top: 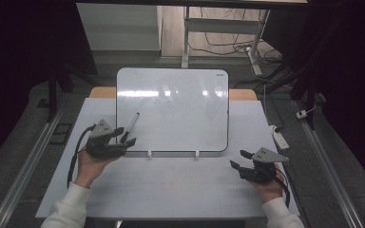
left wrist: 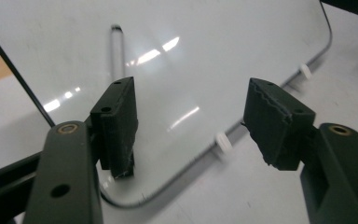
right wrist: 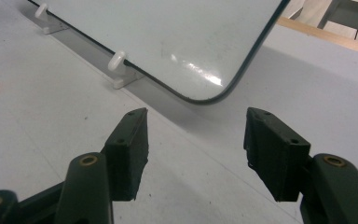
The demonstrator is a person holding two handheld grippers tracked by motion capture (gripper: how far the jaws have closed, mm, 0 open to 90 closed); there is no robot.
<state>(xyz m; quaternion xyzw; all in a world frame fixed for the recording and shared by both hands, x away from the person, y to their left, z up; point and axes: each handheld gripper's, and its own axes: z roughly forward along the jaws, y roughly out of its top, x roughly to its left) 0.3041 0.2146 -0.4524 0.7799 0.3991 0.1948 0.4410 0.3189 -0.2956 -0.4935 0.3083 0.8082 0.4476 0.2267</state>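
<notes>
Item: marker pen (top: 129, 127) lying loose on the tilted whiteboard (top: 180, 114), just ahead of your left gripper (top: 125, 136), whose fingers stand apart and empty, as do your right gripper's (top: 240, 159); risk: a careless nudge rolls it downslope.

We are noting dark surroundings, grey carpet (top: 24, 156), a white desk frame (top: 228, 26) behind, cables (top: 218, 47) trailing across wooden flooring.
</notes>
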